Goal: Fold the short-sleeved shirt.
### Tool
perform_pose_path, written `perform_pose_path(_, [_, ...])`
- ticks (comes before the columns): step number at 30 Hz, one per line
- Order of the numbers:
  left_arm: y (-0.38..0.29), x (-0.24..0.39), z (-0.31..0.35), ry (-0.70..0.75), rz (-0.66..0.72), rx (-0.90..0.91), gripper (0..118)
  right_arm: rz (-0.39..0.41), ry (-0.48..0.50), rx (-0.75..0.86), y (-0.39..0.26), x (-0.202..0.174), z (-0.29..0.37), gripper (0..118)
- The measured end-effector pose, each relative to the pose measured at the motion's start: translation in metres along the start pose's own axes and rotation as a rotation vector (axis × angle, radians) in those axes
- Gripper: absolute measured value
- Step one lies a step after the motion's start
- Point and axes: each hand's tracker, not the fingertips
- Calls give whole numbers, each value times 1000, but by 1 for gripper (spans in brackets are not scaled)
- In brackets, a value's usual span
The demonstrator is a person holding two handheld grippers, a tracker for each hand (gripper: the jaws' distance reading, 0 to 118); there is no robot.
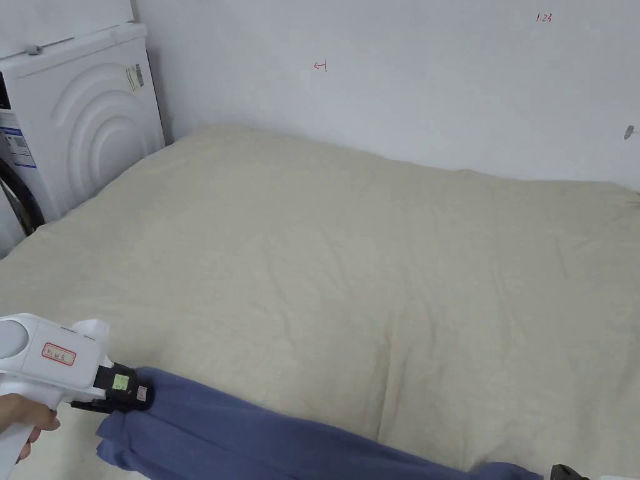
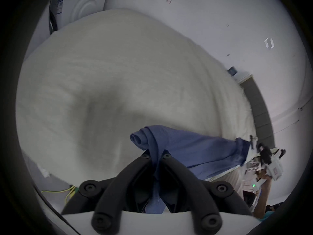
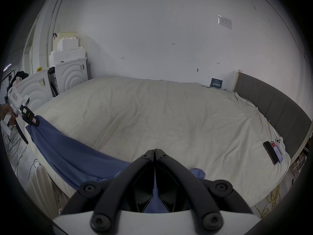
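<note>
Stretching between the two tools, the blue shirt hangs along the near edge of the bed, at about 6 o'clock in the head view. The left gripper sits at 8 o'clock there, its jaws closed onto one bunched end of the cloth; in the left gripper view the fabric runs straight down between the two black jaws, pinched tight, with a rolled hem curling just above them. The right gripper has its jaws pressed together as well, and blue cloth shows in the slot behind the tips, so it appears to be clamping the other end.

The step in hand looks like spreading the shirt out on the bed before any fold. To do it well, I would keep both grips firm, hold the two ends level and pull gently apart so the sag leaves the middle, then carry it toward 12 o'clock and lay it down flat, far edge first, on the open middle of the sheet.

The right gripper view takes in the grey headboard at 3 o'clock and a phone lying near that end of the bed, well apart from the shirt. The head view shows a white washing machine at 10 o'clock. The left gripper view shows the right gripper far off at 4 o'clock, at the cloth's other end
</note>
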Motion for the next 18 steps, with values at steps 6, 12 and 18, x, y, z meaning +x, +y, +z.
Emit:
perform_pose_path(6, [-15,44,29,-128,81,4,2,-7,23,5,1,-5,-3,1])
perform_pose_path(12, [-25,113,46,-298,23,-20,2,-16,27,7,-1,-2,-3,1])
perform_pose_path(18, [-27,166,10,-394,12,-84,2,-40,13,6,-5,7,-1,1])
